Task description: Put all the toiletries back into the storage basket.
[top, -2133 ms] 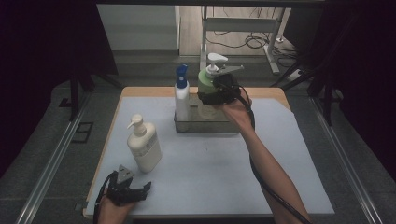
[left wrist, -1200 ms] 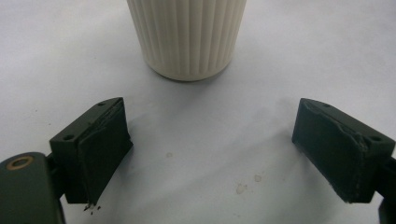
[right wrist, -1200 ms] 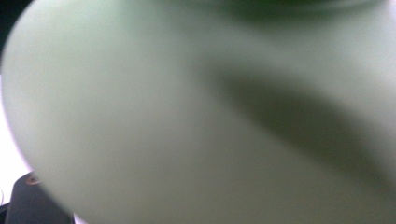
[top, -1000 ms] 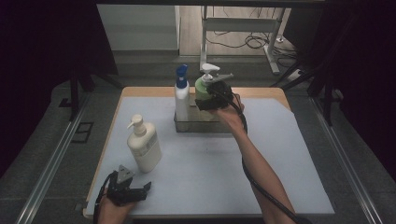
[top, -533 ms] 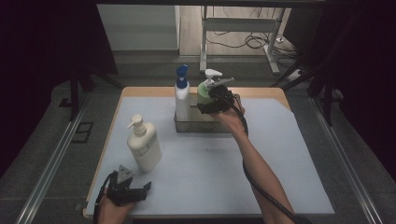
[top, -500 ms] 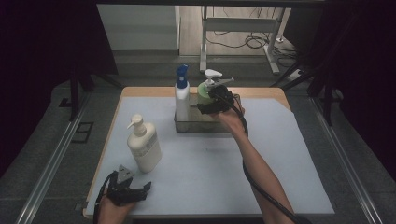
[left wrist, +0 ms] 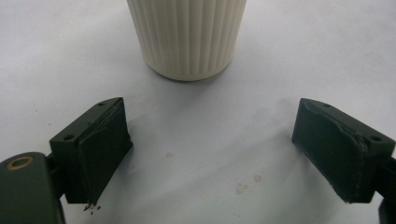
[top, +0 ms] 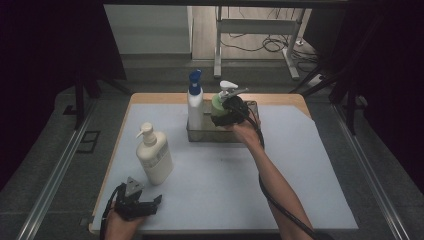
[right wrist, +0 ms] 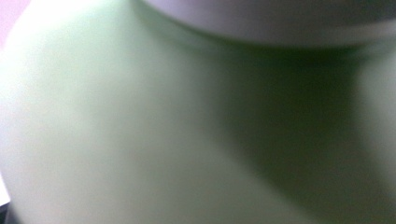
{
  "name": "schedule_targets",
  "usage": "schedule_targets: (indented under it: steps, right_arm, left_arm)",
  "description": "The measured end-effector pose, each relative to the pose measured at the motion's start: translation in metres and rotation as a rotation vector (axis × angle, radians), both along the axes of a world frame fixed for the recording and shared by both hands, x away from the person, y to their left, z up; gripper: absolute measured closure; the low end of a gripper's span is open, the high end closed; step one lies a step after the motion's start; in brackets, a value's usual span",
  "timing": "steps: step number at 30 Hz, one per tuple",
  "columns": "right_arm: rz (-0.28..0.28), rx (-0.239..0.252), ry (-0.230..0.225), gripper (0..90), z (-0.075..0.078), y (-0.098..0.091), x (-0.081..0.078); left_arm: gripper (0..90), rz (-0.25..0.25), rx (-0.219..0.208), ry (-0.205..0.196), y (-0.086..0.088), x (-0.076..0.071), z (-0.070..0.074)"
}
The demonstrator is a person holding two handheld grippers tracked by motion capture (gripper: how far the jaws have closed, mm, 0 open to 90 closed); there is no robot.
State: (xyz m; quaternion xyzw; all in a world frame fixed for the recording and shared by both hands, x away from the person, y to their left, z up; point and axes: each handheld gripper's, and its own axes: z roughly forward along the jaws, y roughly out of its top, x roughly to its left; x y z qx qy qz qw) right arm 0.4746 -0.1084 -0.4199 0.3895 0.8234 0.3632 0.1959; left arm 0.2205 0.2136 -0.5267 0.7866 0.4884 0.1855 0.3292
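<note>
Right gripper (top: 227,111) clamped on the green pump bottle (top: 218,103) by its shoulder, just under the white collar, lowering it upright into the clear bin (top: 220,135) at the table's far edge, beside the blue-capped white bottle (top: 194,102). Probably rigid, smooth plastic, slippery and top-heavy with the pump, fairly heavy if full; best held by the broad body, never the nozzle. Three bottles counted, the cream ribbed pump bottle (left wrist: 187,37) outside the one bin, in front of the left gripper (left wrist: 212,149), jaws wide apart, empty.
</note>
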Motion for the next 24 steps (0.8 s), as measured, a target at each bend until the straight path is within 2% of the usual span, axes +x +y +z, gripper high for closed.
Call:
schedule_targets:
  steps: [4,15,24]
  right_arm:
    - [-0.007,0.003,0.016,11.8,0.0,0.0,0.001]
    - [0.007,0.02,0.009,11.3,0.0,-0.005,0.001]
    - [0.016,0.036,0.002,11.8,0.009,-0.017,-0.012]
  left_arm:
    - [10.5,0.0,0.0,-0.001,0.0,0.0,0.0]
    - [10.6,0.001,0.0,-0.001,0.0,0.0,0.0]
    - [10.6,0.001,0.0,-0.002,0.0,0.0,0.0]
